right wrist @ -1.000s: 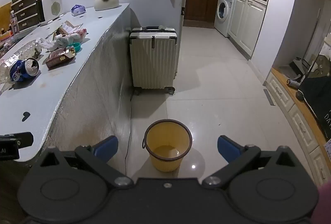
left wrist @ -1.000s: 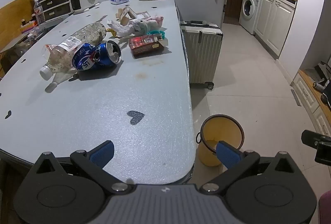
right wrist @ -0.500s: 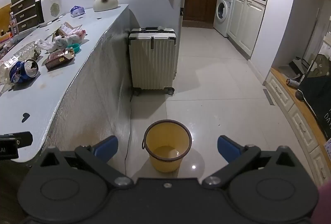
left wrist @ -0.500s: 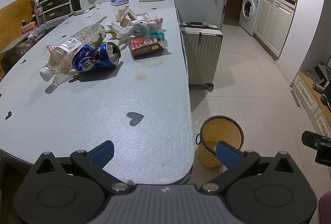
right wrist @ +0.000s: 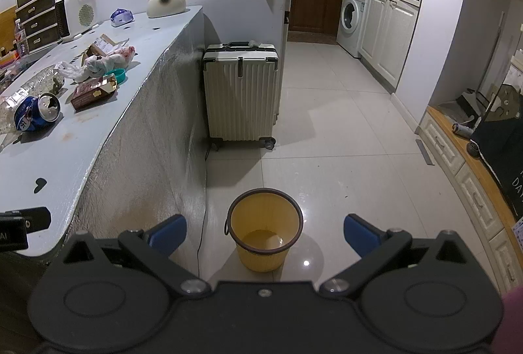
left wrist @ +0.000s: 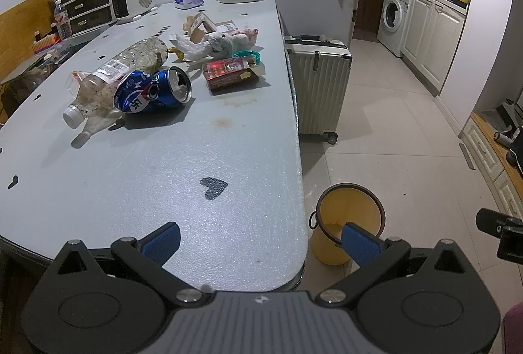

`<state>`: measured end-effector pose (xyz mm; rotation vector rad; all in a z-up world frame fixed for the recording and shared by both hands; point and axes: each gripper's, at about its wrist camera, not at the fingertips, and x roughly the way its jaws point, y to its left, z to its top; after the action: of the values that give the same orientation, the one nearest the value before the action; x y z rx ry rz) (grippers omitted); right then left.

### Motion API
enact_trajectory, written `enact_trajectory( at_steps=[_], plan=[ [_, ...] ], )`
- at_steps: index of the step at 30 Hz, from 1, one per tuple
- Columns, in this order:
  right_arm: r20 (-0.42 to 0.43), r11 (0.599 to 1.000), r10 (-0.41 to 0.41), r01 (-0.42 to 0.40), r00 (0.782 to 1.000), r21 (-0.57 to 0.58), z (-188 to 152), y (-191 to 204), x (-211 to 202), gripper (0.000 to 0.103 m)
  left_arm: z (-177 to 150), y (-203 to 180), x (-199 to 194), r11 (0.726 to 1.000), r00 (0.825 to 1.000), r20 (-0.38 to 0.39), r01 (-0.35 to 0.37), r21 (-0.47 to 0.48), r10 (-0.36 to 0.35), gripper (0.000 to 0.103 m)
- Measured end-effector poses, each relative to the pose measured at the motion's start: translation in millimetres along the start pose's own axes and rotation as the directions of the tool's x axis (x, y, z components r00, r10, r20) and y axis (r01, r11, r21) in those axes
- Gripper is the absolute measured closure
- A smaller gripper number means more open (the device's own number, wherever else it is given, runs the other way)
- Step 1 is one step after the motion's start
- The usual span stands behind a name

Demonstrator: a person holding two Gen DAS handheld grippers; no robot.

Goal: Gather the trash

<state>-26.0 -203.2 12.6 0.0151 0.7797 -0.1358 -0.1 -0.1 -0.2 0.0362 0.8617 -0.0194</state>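
Nothing has shifted since the earlier frames: your left gripper (left wrist: 260,241) hangs spread wide and empty over the near end of the table (left wrist: 137,177), your right gripper (right wrist: 264,231) equally spread over the yellow bin (right wrist: 264,228) on the floor. From the left gripper the blue can (left wrist: 153,92) lies at about eleven o'clock, well apart, on its side, long axis running nine to three with its open mouth toward three. A plastic bottle (left wrist: 114,82) touches it behind. Your left hand is plainly nearer.
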Motion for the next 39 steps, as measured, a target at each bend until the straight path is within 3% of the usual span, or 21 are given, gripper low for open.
enact_trajectory(
  at_steps=[39],
  plan=[
    [-0.004,1.000,0.002,-0.002,1.000,0.001,-1.2,-0.8,-1.9,0.000,-0.4,-0.2,-0.2,1.000,1.000,0.004,-0.001,0.001,0.001,0.000]
  ],
)
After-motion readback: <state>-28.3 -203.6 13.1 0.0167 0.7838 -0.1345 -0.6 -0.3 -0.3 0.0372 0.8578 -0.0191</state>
